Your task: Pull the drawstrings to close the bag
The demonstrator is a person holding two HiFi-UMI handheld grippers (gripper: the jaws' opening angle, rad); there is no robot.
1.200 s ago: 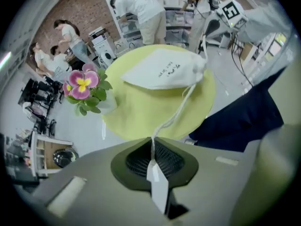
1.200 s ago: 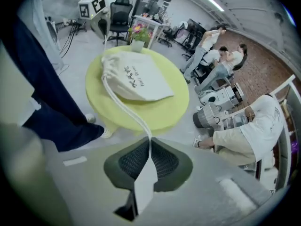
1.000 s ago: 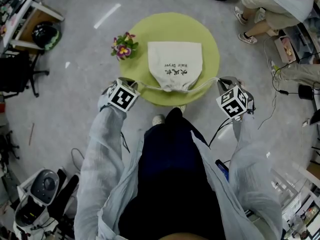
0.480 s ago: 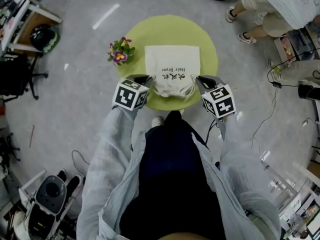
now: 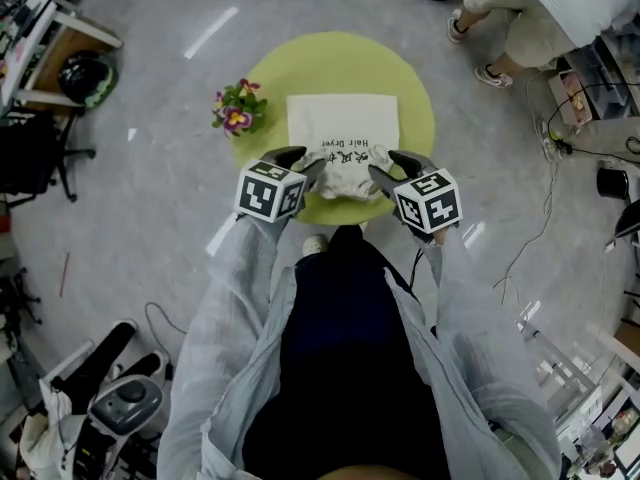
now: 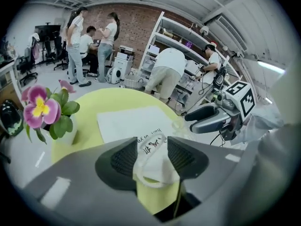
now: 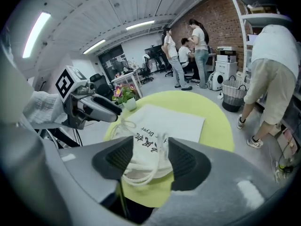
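Release step, with the mouth already cinched. The bag (image 5: 343, 133) lay flat on the round green bench (image 5: 410, 88), its gathered mouth at the edge nearest you and the potted flower (image 5: 237, 108) well to its side. Your left hand-held gripper (image 6: 153, 159) and right hand-held gripper (image 7: 146, 159) faced each other across that mouth. The jaws of each were opening to a middling gap, with a slack drawstring loop (image 7: 143, 179) and puckered cloth between the pads (apparently not pinched). Closing looked essentially done; your next move called for drawing both outward without snagging the loops
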